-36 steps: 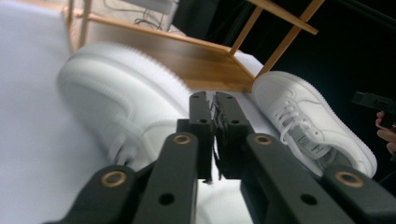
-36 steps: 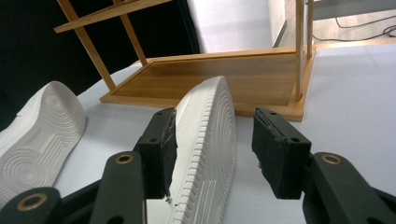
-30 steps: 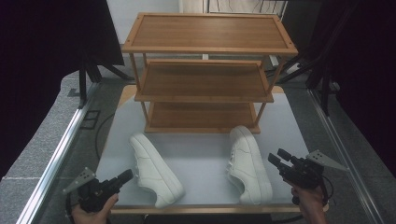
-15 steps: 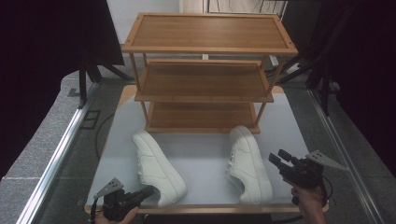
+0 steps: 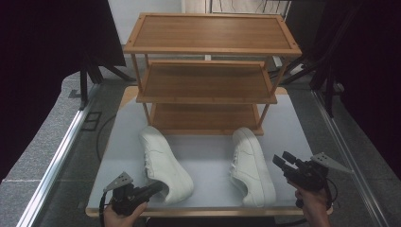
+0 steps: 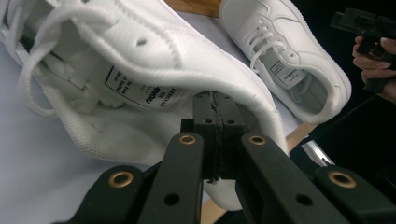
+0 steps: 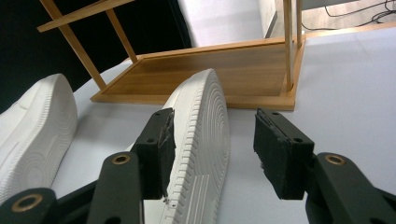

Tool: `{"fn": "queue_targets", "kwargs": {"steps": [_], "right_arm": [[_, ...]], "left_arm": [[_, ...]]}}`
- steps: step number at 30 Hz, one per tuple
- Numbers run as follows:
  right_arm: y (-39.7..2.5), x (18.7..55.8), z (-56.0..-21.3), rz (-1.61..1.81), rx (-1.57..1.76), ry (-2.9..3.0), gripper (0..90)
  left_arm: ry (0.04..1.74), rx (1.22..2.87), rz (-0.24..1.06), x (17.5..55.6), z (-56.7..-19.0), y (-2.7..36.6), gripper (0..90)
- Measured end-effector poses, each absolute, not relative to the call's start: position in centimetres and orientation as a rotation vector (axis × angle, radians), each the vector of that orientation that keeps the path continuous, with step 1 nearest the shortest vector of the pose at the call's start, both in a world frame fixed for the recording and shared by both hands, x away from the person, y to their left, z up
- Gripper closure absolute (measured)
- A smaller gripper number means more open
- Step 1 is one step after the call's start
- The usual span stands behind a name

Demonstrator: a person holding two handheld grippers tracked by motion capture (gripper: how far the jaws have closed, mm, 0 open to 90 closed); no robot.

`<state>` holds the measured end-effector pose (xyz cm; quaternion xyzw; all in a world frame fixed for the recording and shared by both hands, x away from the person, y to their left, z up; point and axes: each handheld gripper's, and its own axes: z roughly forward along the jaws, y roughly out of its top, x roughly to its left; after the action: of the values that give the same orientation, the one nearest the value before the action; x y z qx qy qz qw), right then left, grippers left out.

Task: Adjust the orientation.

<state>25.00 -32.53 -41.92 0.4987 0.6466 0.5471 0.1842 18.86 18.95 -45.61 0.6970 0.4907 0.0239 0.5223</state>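
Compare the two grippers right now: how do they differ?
The left gripper is shut, its fingers pressed together at the heel of the left shoe; the right gripper is open, beside the right shoe without gripping it. Both are hand-held at the table's near edge.

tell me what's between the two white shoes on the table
Nothing: between the left shoe and the right shoe lies a bare strip of the white tabletop, as the high view shows.
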Motion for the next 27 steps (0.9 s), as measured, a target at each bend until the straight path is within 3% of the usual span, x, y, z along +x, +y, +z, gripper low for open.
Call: {"fn": "queue_targets", "kwargs": {"steps": [11, 19, 27], "right_arm": [[-33.4, 25.0, -42.1, 1.543, 1.443, 1.787, 48.3], [-33.7, 24.9, -42.3, 1.531, 1.470, 1.765, 48.5], [-33.5, 25.0, -42.7, 1.524, 1.485, 1.769, 48.5]], "left_arm": [[1.108, 1.695, 0.019, 24.4, -44.3, 14.6, 89.0], [1.083, 1.727, 0.082, 26.4, -43.0, 12.2, 89.2], [1.105, 1.777, 0.080, 27.1, -44.1, 10.8, 89.4]]}}
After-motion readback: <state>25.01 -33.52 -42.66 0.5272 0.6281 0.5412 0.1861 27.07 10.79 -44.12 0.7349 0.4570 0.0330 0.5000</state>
